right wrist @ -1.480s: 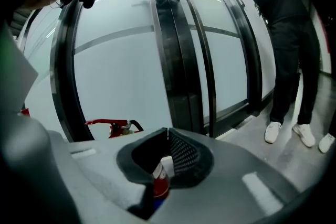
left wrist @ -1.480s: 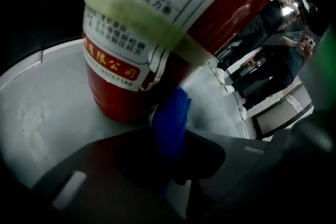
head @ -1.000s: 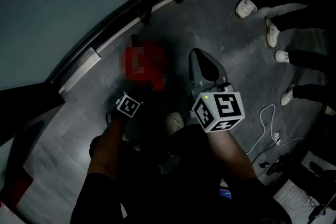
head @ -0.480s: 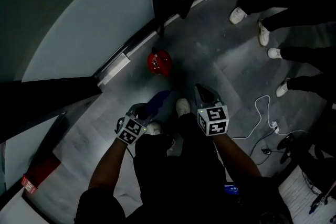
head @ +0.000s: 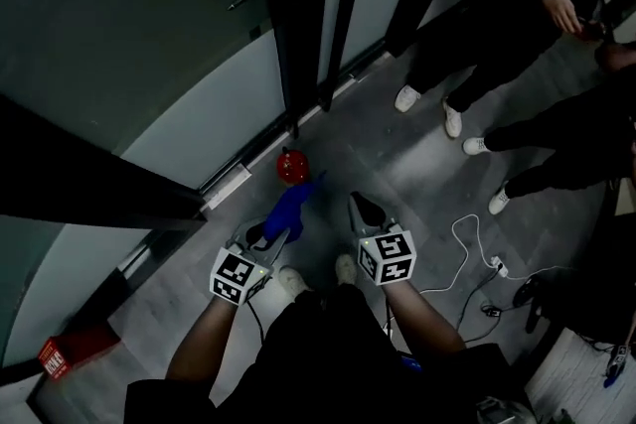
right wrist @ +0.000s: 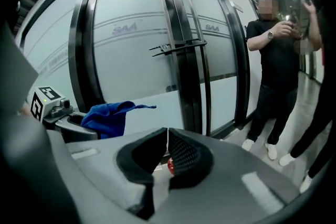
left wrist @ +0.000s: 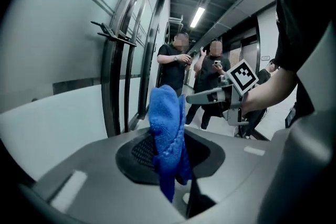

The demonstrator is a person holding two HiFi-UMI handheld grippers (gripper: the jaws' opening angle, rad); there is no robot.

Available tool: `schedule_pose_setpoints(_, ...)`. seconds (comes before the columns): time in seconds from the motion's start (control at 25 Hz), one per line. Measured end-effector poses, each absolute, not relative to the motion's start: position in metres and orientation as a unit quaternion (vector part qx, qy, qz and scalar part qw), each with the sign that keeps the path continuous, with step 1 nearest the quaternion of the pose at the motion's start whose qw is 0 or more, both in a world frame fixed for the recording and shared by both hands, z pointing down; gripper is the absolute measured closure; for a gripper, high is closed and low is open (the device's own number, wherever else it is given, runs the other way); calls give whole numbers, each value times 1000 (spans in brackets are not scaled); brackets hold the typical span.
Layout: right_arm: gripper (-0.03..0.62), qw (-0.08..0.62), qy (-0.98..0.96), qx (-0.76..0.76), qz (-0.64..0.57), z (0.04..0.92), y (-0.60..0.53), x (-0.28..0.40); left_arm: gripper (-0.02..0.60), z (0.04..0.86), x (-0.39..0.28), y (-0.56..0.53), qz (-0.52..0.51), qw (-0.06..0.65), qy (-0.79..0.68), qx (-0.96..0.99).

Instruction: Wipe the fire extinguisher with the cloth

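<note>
One blue cloth (left wrist: 165, 113) is clamped in the left gripper (head: 270, 231), bunched up and poking out of the pinched jaws. The right gripper (right wrist: 167, 140) is squeezed closed with nothing in it. One red fire extinguisher (head: 291, 166) is stood on the grey floor (head: 417, 154) at 12 o'clock from the grippers, right by the glass door (head: 149, 65). Two bystanders (left wrist: 176, 68) are caught in the left gripper view, and one white cable (head: 467, 248) is sprawled at 3 o'clock.

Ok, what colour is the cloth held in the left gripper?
Blue. The cloth shows best in the left gripper view.
</note>
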State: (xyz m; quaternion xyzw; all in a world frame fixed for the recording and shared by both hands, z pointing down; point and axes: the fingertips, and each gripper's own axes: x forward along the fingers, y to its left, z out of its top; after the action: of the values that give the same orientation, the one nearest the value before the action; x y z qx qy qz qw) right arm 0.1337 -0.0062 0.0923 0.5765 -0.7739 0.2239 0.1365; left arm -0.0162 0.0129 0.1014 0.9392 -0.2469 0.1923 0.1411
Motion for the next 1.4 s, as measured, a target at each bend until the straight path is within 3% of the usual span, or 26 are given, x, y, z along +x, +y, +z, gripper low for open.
schedule_pose_setpoints(0.28, 585, 110, -811, 532, 215, 47, 48, 120, 486, 44, -38, 56, 150, 157, -308, 926)
schedule_pose_setpoints(0.64, 585, 71, -836, 511, 187, -9, 122, 179, 486, -29, -48, 124, 45, 171, -424, 888)
schedule_pose_setpoints(0.84, 585, 46, -838, 520, 160, -34, 142, 195, 486, -51, -66, 148, 38, 140, -457, 878)
schedule_pose_setpoints(1.16, 591, 2, -835, 537, 122, -74, 163, 170, 486, -73, -112, 166, 8, 137, -488, 862)
schedule_pose_setpoints(1.4, 591, 15, -847, 520, 106, -74, 168, 126, 486, -76, -138, 163, 19, 118, -488, 864)
